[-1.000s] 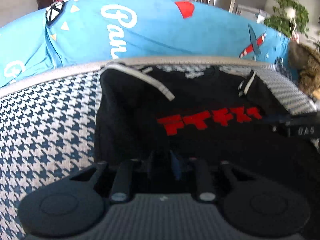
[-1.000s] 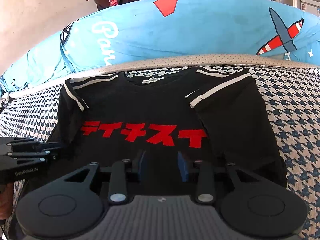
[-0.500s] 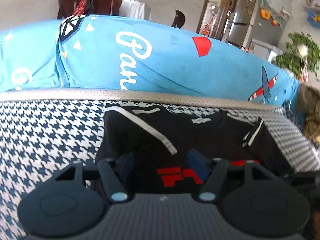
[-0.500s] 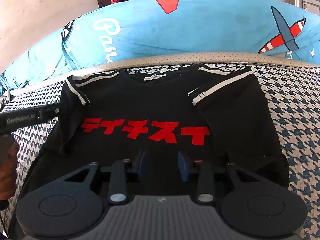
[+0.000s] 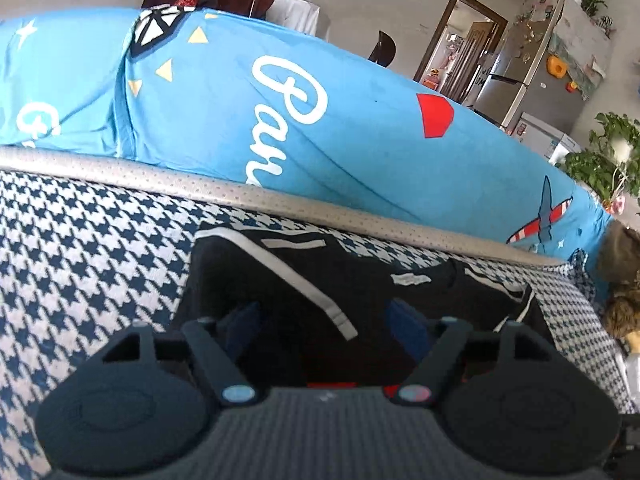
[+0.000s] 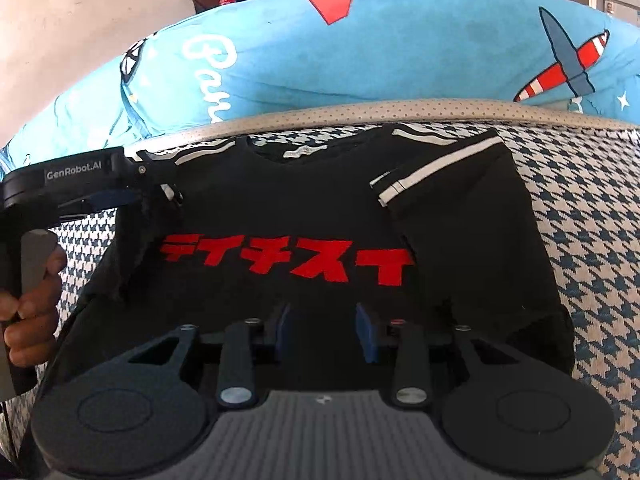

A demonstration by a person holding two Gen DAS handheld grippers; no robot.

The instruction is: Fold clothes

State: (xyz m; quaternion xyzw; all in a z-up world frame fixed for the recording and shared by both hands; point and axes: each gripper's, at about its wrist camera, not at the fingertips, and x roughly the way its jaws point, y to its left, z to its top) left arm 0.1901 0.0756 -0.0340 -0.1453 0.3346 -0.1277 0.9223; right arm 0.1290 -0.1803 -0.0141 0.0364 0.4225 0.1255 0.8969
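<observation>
- A lived-in home, open-plan
- Beyond the tongs: houndstooth sofa seat (image 5: 88, 248), blue printed cover (image 5: 360, 148) over its back
- Farther right: steel fridge (image 5: 532, 64), leafy houseplant (image 5: 604, 160), wooden doorway (image 5: 460, 36)

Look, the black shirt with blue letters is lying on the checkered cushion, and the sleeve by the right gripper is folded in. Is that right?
Not quite: the letters on the shirt are red, not blue, as the right wrist view shows. The rest holds: the shirt lies on the checkered cushion, and the sleeve on the right gripper's side is folded in over the front.
</observation>
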